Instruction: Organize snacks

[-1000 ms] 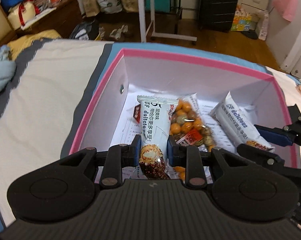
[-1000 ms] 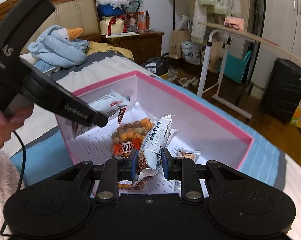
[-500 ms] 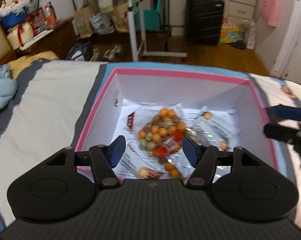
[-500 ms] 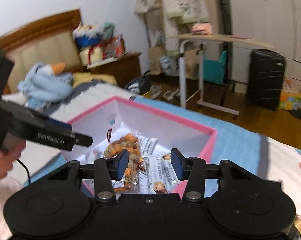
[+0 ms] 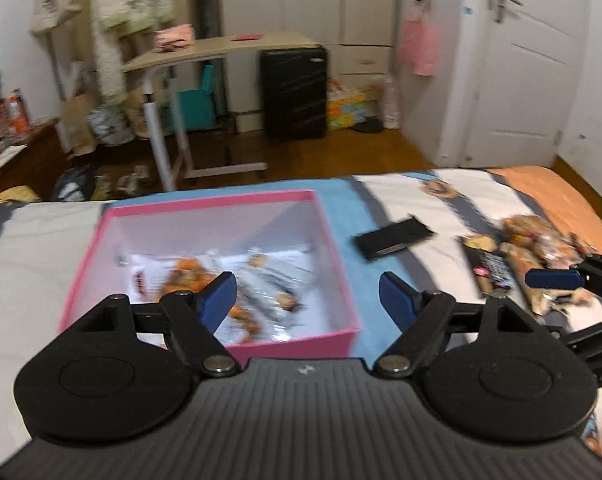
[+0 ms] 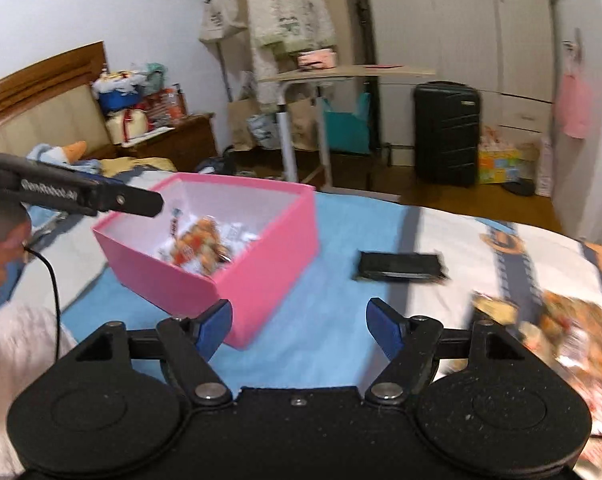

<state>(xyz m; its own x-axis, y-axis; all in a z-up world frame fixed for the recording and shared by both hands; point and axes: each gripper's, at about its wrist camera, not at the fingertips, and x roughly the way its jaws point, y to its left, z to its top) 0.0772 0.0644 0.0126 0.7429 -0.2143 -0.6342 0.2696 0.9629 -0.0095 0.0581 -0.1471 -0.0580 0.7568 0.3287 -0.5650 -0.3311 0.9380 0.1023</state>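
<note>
A pink box (image 5: pixel 213 200) with white inner walls sits on the bed and holds an orange nut bag and white snack bars (image 5: pixel 189 276). My left gripper (image 5: pixel 307 284) hovers over the box's near right corner, jaws opening, nothing between them. My right gripper (image 6: pixel 299 308) hangs over the blue sheet right of the box (image 6: pixel 261 272), jaws also opening and empty. A black packet (image 6: pixel 399 266) lies flat beyond it. A blurred pile of loose snacks (image 6: pixel 561 320) lies on the sheet at the right. In the left wrist view, my right gripper (image 5: pixel 557 300) reaches over that pile (image 5: pixel 541 240).
The left gripper (image 6: pixel 149 202) crosses the left side of the right wrist view, held by a hand (image 6: pixel 1 256) with a trailing cable. Beyond the bed's far edge stand a rolling desk (image 5: pixel 221 50), a black suitcase (image 5: pixel 295 92) and a white door (image 5: pixel 529 80).
Both grippers let go of the white snack bars, which now lie in the box. Both opened, drew back and up, and swung right toward the loose pile.
</note>
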